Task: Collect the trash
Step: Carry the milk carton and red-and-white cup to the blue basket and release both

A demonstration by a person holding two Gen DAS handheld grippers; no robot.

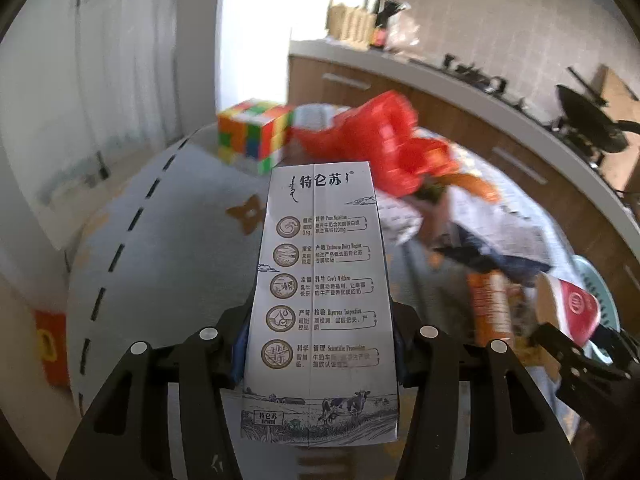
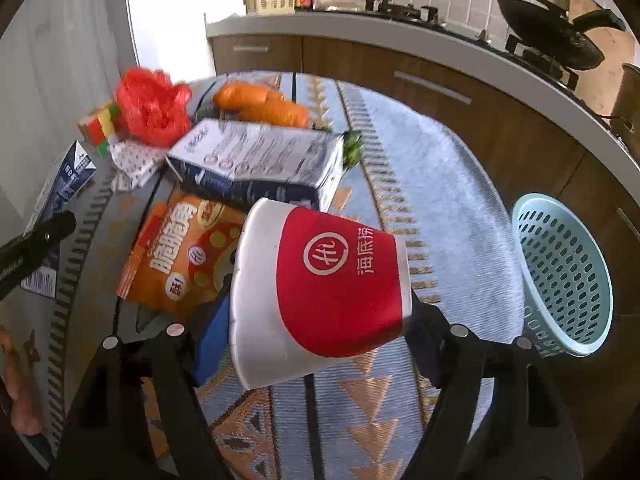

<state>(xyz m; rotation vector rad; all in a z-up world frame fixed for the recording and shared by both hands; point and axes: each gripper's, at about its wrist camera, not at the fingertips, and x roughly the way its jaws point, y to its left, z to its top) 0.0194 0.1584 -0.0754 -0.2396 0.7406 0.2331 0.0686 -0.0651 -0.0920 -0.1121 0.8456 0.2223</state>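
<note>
Trash lies on a round desk (image 2: 460, 184) under a patterned grey-blue cloth, and places here are given from the white milk carton lying on its side (image 2: 256, 156) mid-desk. Left of it sit a multicoloured puzzle cube (image 2: 98, 126) and a crumpled red plastic bag (image 2: 154, 106); farther left, the left hand-held gripper (image 1: 316, 344) is clenched on a second, white printed milk carton (image 1: 320, 280). Behind the lying carton rest two orange carrots (image 2: 260, 106). Just in front of it lies an orange snack packet (image 2: 180, 256). Right of the packet, the right hand-held gripper (image 2: 316, 332) grasps a red-and-white paper cup (image 2: 320, 284), tilted. Far right stands a pale blue perforated plastic basket (image 2: 560, 272).
</note>
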